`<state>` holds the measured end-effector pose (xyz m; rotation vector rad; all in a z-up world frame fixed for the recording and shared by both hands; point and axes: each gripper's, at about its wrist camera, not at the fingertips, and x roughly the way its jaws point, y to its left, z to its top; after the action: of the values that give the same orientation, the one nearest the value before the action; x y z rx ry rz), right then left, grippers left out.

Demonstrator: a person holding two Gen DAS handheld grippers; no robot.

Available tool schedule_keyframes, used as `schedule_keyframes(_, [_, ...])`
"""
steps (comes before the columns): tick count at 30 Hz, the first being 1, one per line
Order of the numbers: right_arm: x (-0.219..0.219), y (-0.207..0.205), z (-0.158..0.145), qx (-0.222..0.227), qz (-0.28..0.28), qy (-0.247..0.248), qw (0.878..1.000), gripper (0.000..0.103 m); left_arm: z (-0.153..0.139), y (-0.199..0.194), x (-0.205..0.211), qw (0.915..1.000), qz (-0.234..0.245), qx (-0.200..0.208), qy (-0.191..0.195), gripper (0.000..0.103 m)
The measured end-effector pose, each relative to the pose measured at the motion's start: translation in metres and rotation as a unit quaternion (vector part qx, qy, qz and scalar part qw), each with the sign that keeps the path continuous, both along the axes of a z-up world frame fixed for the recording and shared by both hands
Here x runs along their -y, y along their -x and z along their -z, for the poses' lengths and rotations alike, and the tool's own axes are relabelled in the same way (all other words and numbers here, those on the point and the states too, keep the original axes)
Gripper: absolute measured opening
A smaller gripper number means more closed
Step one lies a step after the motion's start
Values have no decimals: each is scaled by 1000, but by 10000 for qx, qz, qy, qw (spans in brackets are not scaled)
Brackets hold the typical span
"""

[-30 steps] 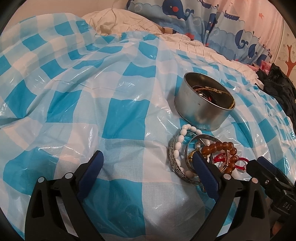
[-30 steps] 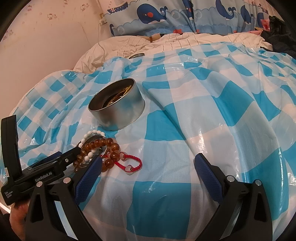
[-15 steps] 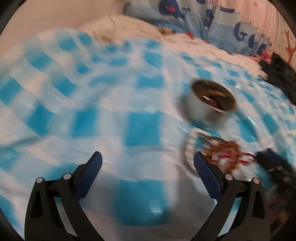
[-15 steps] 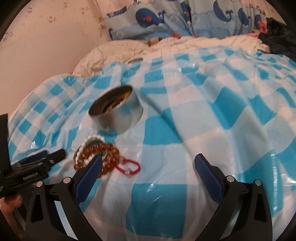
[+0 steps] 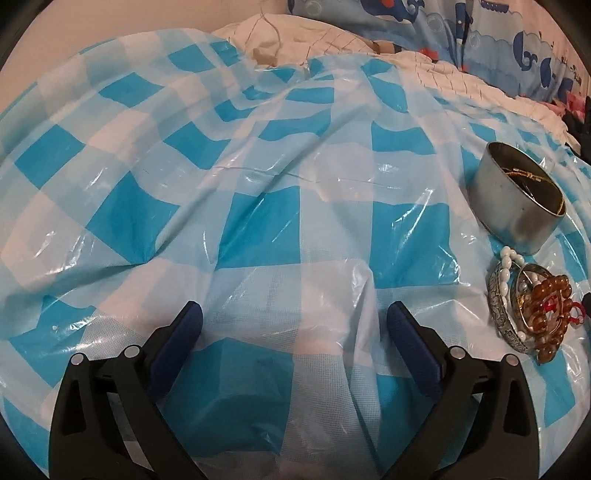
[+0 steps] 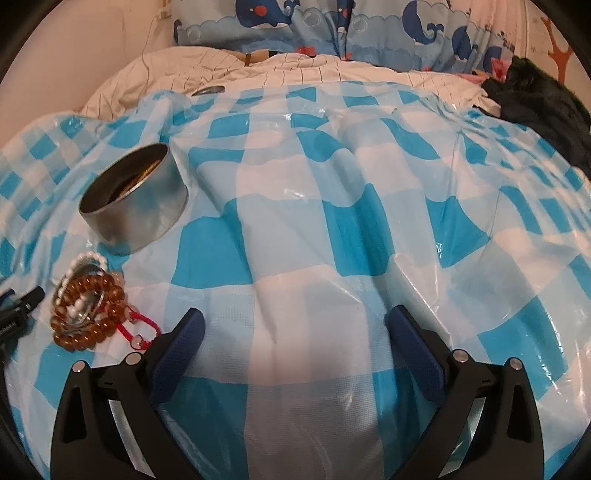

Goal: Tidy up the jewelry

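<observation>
A round metal tin (image 5: pixel 517 199) (image 6: pixel 135 199) sits on a blue-and-white checked plastic sheet and holds some gold and dark jewelry. Just in front of it lies a pile of bracelets: an amber bead bracelet (image 5: pixel 550 314) (image 6: pixel 88 306), a white bead bracelet (image 5: pixel 508 258) (image 6: pixel 88 258), silver bangles (image 5: pixel 498 310) and a red cord bracelet (image 6: pixel 142 328). My left gripper (image 5: pixel 293 325) is open, empty, well left of the pile. My right gripper (image 6: pixel 293 328) is open and empty, with the pile off its left finger. The left gripper's black tip (image 6: pixel 22 301) shows at the right wrist view's left edge.
The checked sheet (image 5: pixel 258 184) covers a soft, wrinkled bed. A cream quilt (image 6: pixel 258 70) and a whale-print pillow (image 6: pixel 332 33) lie behind it. A dark garment (image 6: pixel 539 99) sits at the far right. A small metal disc (image 6: pixel 208 89) rests on the quilt.
Both grippers have drawn apart from the bracelet pile: the left one swung left, so the pile and tin sit at its right edge. The right one shifted right.
</observation>
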<state>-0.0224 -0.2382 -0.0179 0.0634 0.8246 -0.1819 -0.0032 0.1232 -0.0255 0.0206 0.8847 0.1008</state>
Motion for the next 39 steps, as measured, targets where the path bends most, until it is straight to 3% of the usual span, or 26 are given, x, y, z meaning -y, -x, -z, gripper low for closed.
schedule_keyframes(7, [-12, 14, 0, 36, 70, 488, 9988, 96, -2, 10, 4, 9997, -5, -15, -237, 96])
schedule_keyframes(12, [-14, 16, 4, 46, 71, 418, 9991, 96, -3, -3, 20, 9993, -5, -45, -375, 96])
schedule_keyframes(39, [-16, 11, 4, 25, 69, 378, 9993, 96, -2, -5, 20, 9993, -3, -51, -380, 96])
